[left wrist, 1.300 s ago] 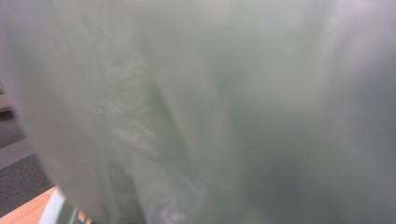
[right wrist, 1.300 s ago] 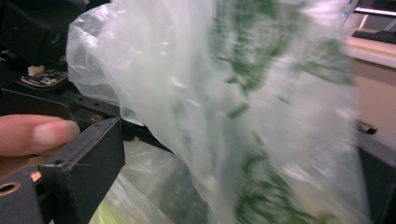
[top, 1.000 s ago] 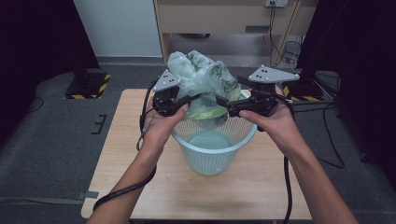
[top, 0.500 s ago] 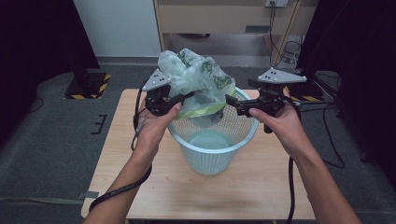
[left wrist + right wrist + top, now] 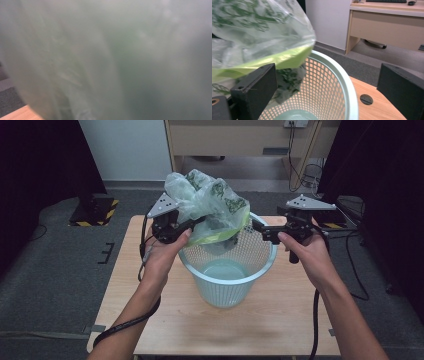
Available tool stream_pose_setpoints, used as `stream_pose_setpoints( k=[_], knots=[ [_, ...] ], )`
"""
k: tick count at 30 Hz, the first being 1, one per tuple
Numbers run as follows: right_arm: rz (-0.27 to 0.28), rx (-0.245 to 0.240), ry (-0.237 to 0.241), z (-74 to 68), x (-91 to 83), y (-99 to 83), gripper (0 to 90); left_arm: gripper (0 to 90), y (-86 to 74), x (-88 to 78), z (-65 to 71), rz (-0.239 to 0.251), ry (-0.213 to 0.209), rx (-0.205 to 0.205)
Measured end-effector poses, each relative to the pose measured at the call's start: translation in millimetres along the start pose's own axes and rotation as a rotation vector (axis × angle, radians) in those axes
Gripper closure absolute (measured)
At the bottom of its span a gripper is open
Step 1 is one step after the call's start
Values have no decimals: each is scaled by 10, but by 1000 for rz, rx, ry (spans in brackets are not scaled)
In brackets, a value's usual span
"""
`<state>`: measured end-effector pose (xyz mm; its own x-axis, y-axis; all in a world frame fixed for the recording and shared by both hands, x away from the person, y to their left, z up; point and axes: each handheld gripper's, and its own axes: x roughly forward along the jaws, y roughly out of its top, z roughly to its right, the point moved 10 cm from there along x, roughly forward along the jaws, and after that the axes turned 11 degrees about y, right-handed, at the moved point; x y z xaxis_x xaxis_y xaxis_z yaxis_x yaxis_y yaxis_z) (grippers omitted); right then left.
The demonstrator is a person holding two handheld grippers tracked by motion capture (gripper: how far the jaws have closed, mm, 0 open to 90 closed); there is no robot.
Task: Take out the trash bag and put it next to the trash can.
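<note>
I have the plastic bag [image 5: 207, 207] in the air just above the basket [image 5: 227, 270], over its left and far rim, with the lower green band hanging a little inside the opening. The bag is thin, translucent film with a green leaf print, crumpled and puffed up with air. I judge it very light and completely soft; it will fold, slide and catch the air, so it does not keep any shape by itself. It is also a bit slippery, so a small pinch of one layer can escape. The best place to hold seems to be the thicker green edge band, where the film is doubled, and to take it at two points well apart so the mouth can open over the rim of the basket.

My left gripper [image 5: 192, 223] is at the left side of the basket, pressed into the bag. Its fingers are covered by the film, and its own camera looks straight into blurred plastic, so I cannot tell if they are together or apart.

My right gripper [image 5: 257, 226] is at the right side of the basket, just above the rim. Its fingers [image 5: 254, 86] stand wide apart and hold nothing; the green band lies against the one nearer to the bag.

The basket is a pale blue mesh one and stands in the middle of the wooden counter [image 5: 165, 320].
</note>
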<state>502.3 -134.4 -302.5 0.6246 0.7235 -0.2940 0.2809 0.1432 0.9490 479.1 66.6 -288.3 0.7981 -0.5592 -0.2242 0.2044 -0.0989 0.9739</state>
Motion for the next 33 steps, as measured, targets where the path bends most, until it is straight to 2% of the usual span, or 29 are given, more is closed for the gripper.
stream_pose_setpoints(
  k=[13, 19, 33],
  knots=[
    [8, 29, -42, 197, -88, -88, 31, 879, 92, -117, 6, 43, -12, 5],
    [10, 42, -56, 273, -119, -138, 31, 878, 130, -190, -17, 57, -5, 13],
    [4, 72, -90, 449, -195, -254, 29, 878, 177, -365, -214, 98, 28, -7]
  ],
)
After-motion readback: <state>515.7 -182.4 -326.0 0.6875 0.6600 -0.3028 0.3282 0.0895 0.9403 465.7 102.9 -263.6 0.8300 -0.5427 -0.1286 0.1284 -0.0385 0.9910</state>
